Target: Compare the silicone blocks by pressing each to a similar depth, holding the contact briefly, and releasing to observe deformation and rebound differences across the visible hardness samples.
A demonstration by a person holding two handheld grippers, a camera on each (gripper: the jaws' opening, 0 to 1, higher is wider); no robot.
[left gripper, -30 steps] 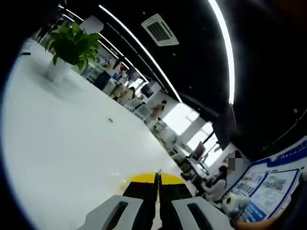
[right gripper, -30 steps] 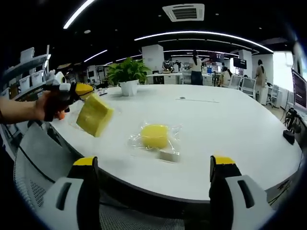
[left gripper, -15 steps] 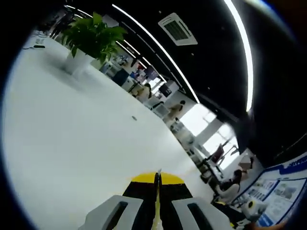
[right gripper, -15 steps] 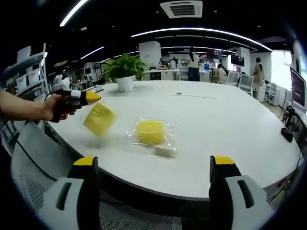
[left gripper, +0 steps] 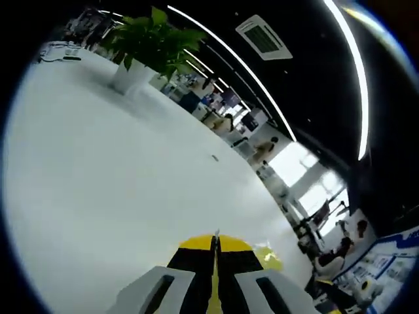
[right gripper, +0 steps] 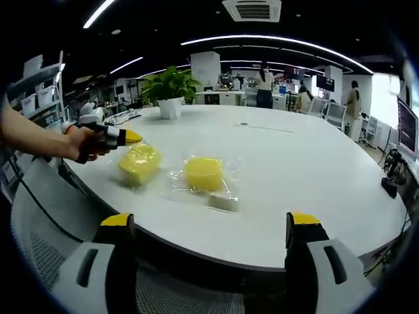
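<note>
The left claw (right gripper: 131, 136), clenched on a bagged yellow block (right gripper: 139, 162), risked dragging it; the right claw (right gripper: 209, 245) stood released at six o'clock off the bench (right gripper: 314, 170).

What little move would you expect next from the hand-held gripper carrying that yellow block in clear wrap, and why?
Probably opening the left gripper to leave the wrapped yellow silicone block on the white table. Its jaws look closed on the wrap, and the block seems down beside the second wrapped yellow block. The right gripper is open, well back.
</note>
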